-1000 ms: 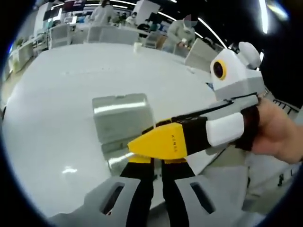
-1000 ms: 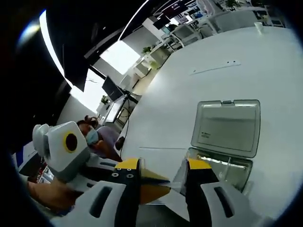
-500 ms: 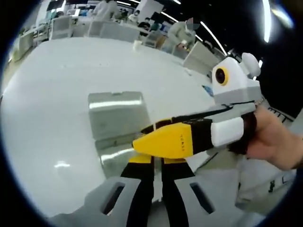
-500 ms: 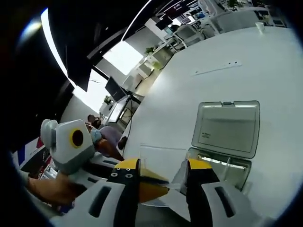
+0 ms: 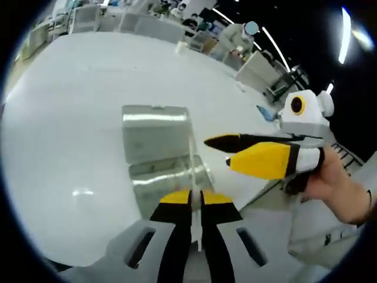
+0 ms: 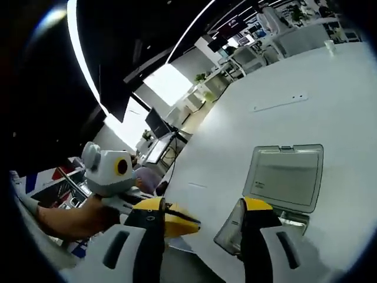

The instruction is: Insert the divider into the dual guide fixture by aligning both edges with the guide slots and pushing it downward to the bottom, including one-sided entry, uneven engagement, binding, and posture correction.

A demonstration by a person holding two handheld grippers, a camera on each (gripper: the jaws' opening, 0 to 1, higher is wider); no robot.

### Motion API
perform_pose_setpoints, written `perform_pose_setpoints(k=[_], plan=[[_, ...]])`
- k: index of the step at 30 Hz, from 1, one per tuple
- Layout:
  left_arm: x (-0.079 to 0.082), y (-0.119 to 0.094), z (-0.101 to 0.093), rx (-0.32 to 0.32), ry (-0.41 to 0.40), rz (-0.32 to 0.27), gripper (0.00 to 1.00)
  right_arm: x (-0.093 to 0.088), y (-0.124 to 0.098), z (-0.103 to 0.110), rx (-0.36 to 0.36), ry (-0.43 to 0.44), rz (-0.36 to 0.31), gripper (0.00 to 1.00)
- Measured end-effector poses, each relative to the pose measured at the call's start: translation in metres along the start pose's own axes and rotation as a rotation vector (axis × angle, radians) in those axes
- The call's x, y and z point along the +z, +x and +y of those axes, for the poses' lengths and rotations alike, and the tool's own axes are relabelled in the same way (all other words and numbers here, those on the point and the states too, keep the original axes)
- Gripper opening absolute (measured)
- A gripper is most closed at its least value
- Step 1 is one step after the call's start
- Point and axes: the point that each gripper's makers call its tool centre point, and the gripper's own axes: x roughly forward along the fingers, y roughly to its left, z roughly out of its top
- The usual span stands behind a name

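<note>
White tabletop [image 5: 70,118] filled most of both views, with office desks and ceiling light strips behind it. On it sat the dual guide fixture [image 5: 162,156], a clear plastic box whose hinged lid [image 5: 154,131] lay flat and open on the side away from the left gripper; the same box appeared in the right gripper view [image 6: 268,221] with its lid [image 6: 287,177] spread beyond it.

The left gripper [image 5: 196,203] had its two black, yellow-tipped jaws pressed nearly together on the divider [image 5: 193,177], a thin transparent sheet seen almost edge-on as a pale line rising from between the jaws. The sheet stood roughly upright and reached up over the near part of the box; whether its edges sat in the guide slots could not be made out. In the right gripper view the left gripper [image 6: 177,219] came in from the left, held by a hand [image 6: 70,215], but the divider could not be picked out there.

The right gripper [image 6: 203,218] had its jaws spread wide with nothing between them. In the left gripper view it [image 5: 227,152] reached in from the right, held by a hand [image 5: 330,183], its tips apart and just to the right of the divider, not touching it.
</note>
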Motion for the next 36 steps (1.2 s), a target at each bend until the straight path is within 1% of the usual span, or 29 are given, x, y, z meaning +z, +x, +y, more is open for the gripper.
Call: perform_pose_setpoints(k=[1, 2, 4, 6, 7, 10, 12, 13, 15, 16, 17, 19, 21, 23, 24, 26, 29, 31, 33, 36], plan=[[0.001, 0.0, 0.004, 0.008, -0.002, 0.009, 0.02, -0.002, -0.001, 0.001, 0.009, -0.022, 0.003, 0.51], [0.001, 0.0, 0.006, 0.015, -0.003, 0.018, 0.02, -0.003, -0.002, 0.001, 0.01, -0.023, 0.002, 0.52], [0.002, -0.001, 0.01, 0.033, -0.004, 0.033, 0.02, -0.006, -0.005, -0.001, 0.014, -0.051, -0.002, 0.53], [0.003, -0.001, 0.012, 0.044, -0.017, 0.049, 0.02, -0.01, -0.007, -0.003, 0.021, -0.059, 0.0, 0.54], [0.003, 0.0, 0.013, 0.053, -0.021, 0.063, 0.02, -0.012, -0.009, -0.004, 0.022, -0.115, 0.004, 0.55], [0.002, 0.003, 0.014, 0.067, -0.022, 0.092, 0.02, -0.019, -0.012, -0.002, 0.037, -0.16, 0.014, 0.57], [-0.001, 0.006, 0.013, 0.068, -0.026, 0.115, 0.02, -0.024, -0.014, -0.003, 0.042, -0.228, 0.024, 0.59], [-0.002, 0.008, 0.014, 0.075, -0.042, 0.127, 0.02, -0.025, -0.015, -0.002, 0.046, -0.25, 0.025, 0.61], [-0.004, 0.012, 0.012, 0.078, -0.057, 0.149, 0.02, -0.032, -0.018, -0.003, 0.04, -0.311, 0.048, 0.63], [-0.006, 0.013, 0.011, 0.079, -0.062, 0.161, 0.02, -0.033, -0.018, -0.002, 0.043, -0.331, 0.05, 0.63], [-0.007, 0.014, 0.01, 0.082, -0.062, 0.172, 0.02, -0.034, -0.02, -0.001, 0.041, -0.373, 0.047, 0.64], [-0.012, 0.018, 0.011, 0.104, -0.06, 0.208, 0.02, -0.037, -0.022, 0.001, 0.043, -0.424, 0.046, 0.65], [-0.013, 0.021, 0.012, 0.116, -0.061, 0.226, 0.02, -0.039, -0.024, 0.005, 0.048, -0.45, 0.046, 0.66], [-0.014, 0.022, 0.013, 0.13, -0.062, 0.242, 0.02, -0.043, -0.026, 0.008, 0.055, -0.5, 0.053, 0.67], [-0.014, 0.023, 0.014, 0.136, -0.077, 0.255, 0.02, -0.045, -0.027, 0.009, 0.054, -0.53, 0.06, 0.69], [-0.016, 0.026, 0.014, 0.143, -0.097, 0.27, 0.02, -0.048, -0.029, 0.012, 0.061, -0.568, 0.058, 0.7], [-0.017, 0.028, 0.013, 0.157, -0.098, 0.281, 0.02, -0.052, -0.031, 0.016, 0.065, -0.606, 0.047, 0.72], [-0.018, 0.03, 0.015, 0.166, -0.112, 0.289, 0.02, -0.054, -0.034, 0.018, 0.066, -0.659, 0.041, 0.74], [-0.018, 0.033, 0.015, 0.172, -0.129, 0.296, 0.02, -0.056, -0.036, 0.021, 0.072, -0.675, 0.033, 0.76], [-0.018, 0.036, 0.013, 0.184, -0.133, 0.312, 0.02, -0.061, -0.04, 0.022, 0.07, -0.702, 0.037, 0.77]])
